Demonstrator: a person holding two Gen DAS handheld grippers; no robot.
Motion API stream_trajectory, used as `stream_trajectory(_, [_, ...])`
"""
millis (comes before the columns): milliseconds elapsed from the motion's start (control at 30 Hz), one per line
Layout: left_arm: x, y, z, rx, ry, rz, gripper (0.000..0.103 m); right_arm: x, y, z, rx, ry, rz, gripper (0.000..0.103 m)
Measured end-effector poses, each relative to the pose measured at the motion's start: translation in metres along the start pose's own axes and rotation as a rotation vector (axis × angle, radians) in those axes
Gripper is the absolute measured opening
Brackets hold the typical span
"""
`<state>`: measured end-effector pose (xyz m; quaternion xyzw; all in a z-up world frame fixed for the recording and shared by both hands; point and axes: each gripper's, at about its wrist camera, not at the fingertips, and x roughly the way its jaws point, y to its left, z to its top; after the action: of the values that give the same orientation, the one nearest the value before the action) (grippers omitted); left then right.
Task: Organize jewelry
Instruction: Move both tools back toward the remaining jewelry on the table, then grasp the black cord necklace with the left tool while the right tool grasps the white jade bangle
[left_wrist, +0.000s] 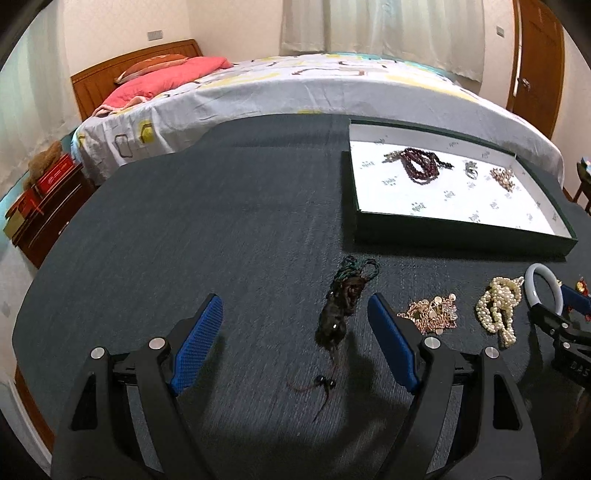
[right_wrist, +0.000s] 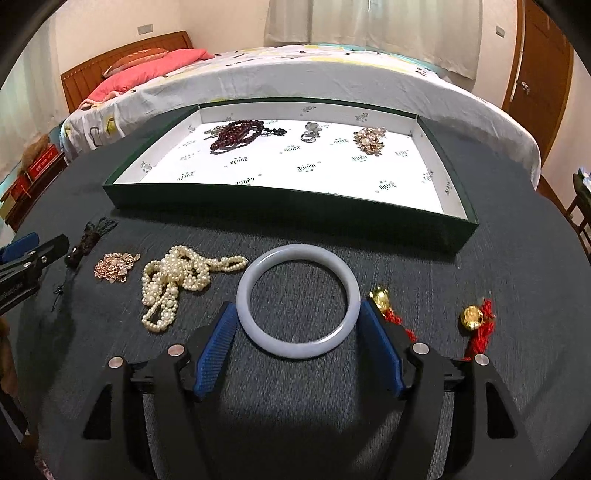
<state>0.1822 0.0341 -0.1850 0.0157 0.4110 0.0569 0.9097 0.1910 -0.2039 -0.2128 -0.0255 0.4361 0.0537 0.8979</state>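
Note:
A green tray with a white lining (right_wrist: 258, 201) (left_wrist: 461, 230) holds a dark red bead bracelet (right_wrist: 236, 134) (left_wrist: 421, 166), a silver ring (right_wrist: 309, 136) and a gold brooch (right_wrist: 369, 140). On the dark table lie a dark cord bracelet (left_wrist: 338, 310) (right_wrist: 86, 240), a rose-gold chain (left_wrist: 430, 312) (right_wrist: 116, 266), a pearl necklace (right_wrist: 177, 280) (left_wrist: 498, 308), a pale jade bangle (right_wrist: 298, 301) (left_wrist: 543, 284) and two gold charms with red cord (right_wrist: 380, 299) (right_wrist: 474, 319). My left gripper (left_wrist: 295, 317) is open around the cord bracelet. My right gripper (right_wrist: 298, 321) is open, its pads beside the bangle.
A bed with a patterned sheet (left_wrist: 295, 96) and pink pillows (left_wrist: 166, 77) stands behind the table. A wooden nightstand with red boxes (left_wrist: 48, 206) is at the left. A wooden door (right_wrist: 539, 62) is at the right.

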Motion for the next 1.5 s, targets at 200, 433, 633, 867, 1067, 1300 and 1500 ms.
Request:
stream_trajectory(200, [0.017,-0.001,0.000,0.025,0.046,-0.009,0.079,0.002,-0.001,0.003,-0.004,-0.005,0.000,0.069])
stream_trajectory(433, [0.023,0.002,-0.003,0.018,0.074,-0.020,0.079,0.003,-0.001,0.005,-0.003,-0.006,0.001,0.071])
stream_trajectory(633, [0.023,0.001,-0.004,0.025,0.070,-0.041,0.069,0.004,-0.001,0.007,-0.006,-0.008,0.004,0.069])
stream_trajectory(867, [0.018,-0.004,-0.005,0.037,0.085,-0.094,0.038,0.002,0.001,0.003,-0.009,-0.012,0.018,0.068])
stream_trajectory(1067, [0.016,-0.007,-0.006,0.061,0.090,-0.117,0.017,-0.002,0.000,-0.002,0.000,-0.019,0.027,0.068])
stream_trajectory(1300, [0.010,-0.004,-0.005,0.050,0.080,-0.124,0.017,-0.009,-0.001,-0.007,0.001,-0.032,0.029,0.068])
stream_trajectory(1500, [-0.003,-0.002,-0.003,0.049,0.046,-0.132,0.017,-0.016,-0.002,-0.009,0.012,-0.042,0.042,0.068])
